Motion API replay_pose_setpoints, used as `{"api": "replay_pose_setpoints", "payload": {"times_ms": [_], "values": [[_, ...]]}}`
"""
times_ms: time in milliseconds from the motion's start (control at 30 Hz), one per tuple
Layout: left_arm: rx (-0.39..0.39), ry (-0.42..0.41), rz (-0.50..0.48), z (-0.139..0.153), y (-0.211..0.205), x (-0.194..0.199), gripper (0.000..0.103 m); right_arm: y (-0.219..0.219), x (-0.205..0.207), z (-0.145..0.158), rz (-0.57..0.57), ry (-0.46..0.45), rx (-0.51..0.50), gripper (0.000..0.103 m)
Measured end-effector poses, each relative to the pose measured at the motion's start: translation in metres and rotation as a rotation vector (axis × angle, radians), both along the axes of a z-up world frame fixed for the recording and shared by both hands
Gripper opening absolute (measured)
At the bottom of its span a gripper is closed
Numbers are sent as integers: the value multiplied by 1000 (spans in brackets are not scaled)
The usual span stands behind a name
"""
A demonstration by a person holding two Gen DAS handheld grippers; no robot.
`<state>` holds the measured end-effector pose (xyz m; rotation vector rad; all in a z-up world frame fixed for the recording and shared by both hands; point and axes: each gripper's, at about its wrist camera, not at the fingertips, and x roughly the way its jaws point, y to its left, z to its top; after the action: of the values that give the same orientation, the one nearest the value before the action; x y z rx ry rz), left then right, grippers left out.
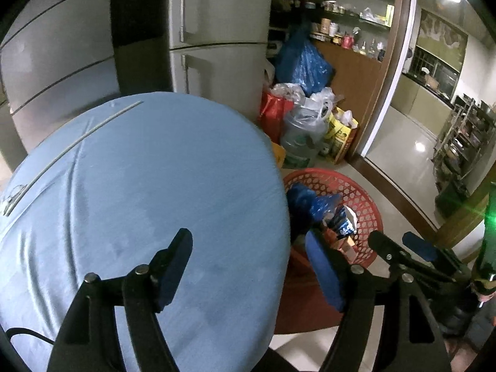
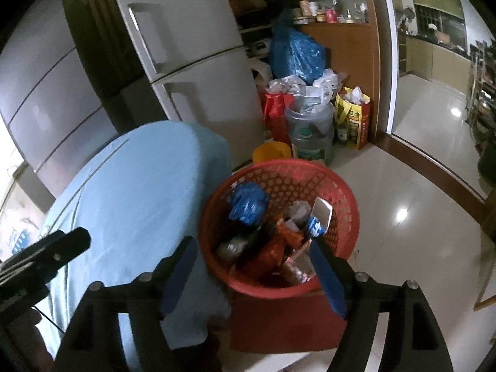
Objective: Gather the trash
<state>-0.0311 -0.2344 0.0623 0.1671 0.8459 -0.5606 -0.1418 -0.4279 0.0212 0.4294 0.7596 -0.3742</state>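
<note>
Kitchen/pantry area, glossy pale tile floor (image 2: pixel 412 167), dim light. A round table w/ light blue cloth (image 1: pixel 148 186) fills the left of both views; a thin grey rod (image 1: pixel 71 148) lies across its far left part. Behind it a grey two-door fridge (image 2: pixel 198 71), then wood shelves (image 1: pixel 350 28) w/ jars, tins and bottles, labels too small to read.

Red plastic mesh basket (image 2: pixel 288 176) sits on the floor just beside the table edge. The trash is in it: crumpled blue plastic bag (image 2: pixel 248 204), an orange-red wrapper (image 2: pixel 272 251), a blue-and-white carton (image 2: pixel 319 220) w/ print that's too blurred to read, plus other scraps.

Past the basket, near the fridge: a yellow tub (image 2: pixel 271 152), a big clear water jug (image 2: pixel 311 133) w/ plastic bags stuffed in the top, a red bag (image 2: pixel 276 108), a large blue plastic bag (image 2: pixel 294 52), and a yellow-red printed bag (image 2: pixel 356 117); its text can't be made out.

Left gripper (image 1: pixel 248 266) is over the table edge, jaws spread wide, nothing between the blue pads. Right gripper (image 2: pixel 254 272) hangs above the basket's near rim, jaws also spread, empty.
</note>
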Motion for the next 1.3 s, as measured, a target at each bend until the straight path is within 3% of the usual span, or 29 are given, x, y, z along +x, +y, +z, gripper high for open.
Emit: {"api": "replay_pose_setpoints", "payload": {"times_ms": [300,400,533,1300], "values": [[5,1,59,-8,25,-12,78,17,-25,-2,-51,41,-71,88],[17,-12,71,-9,25,-13,86,21,-29,-4,-40,45,-78,90],[47,-46,85,-8,24,-15,87,27,-30,-2,-21,30,-93,93],[26,-27,65,-9,25,-16,87,39,-31,18,-22,-21,-209,93]]}}
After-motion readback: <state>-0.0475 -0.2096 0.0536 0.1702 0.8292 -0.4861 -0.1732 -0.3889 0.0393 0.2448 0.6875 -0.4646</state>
